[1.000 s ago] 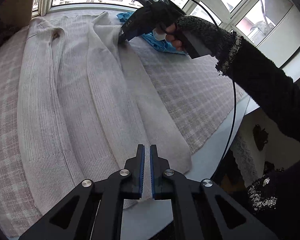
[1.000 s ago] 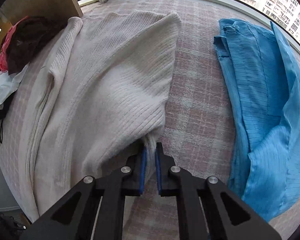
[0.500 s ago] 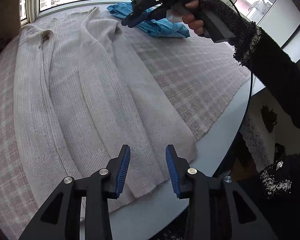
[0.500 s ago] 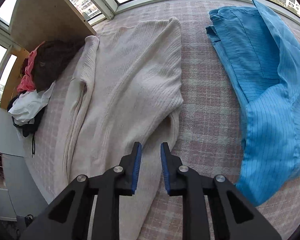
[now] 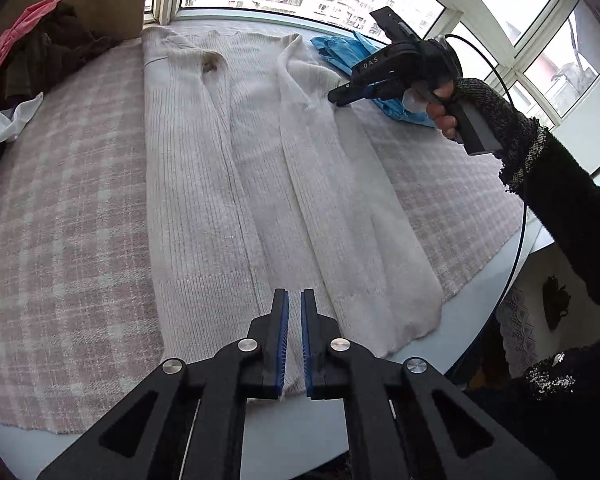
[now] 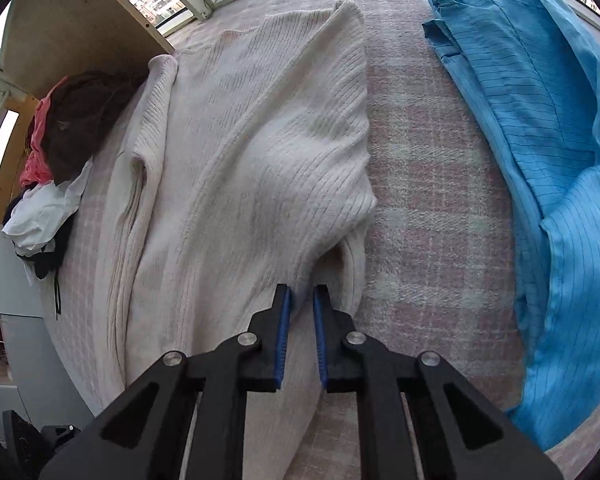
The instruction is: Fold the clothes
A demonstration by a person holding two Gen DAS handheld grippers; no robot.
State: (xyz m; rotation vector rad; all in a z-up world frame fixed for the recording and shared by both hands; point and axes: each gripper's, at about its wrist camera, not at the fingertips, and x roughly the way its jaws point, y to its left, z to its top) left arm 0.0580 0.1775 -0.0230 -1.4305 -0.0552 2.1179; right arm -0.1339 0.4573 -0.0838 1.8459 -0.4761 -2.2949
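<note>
Left wrist view, cream sweater [image 5: 260,184] flat on checked blanket [image 5: 60,208], blue garment [image 6: 540,140] beside

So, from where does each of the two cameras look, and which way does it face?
Left wrist: sits on left gripper, facing down along the cream ribbed knit cardigan toward the window; shows right gripper, hand, dark sleeve.
Right wrist: sits on right gripper, facing down at the cardigan's sleeve and blue striped garment; only its fingers show.
Shared: cardigan, blue garment, pink checked cloth.

Cream ribbed sweater [image 5: 236,184] lies flat, folded lengthwise (sleeve laid over body), hem at 6 o'clock, collar at 12.
</note>
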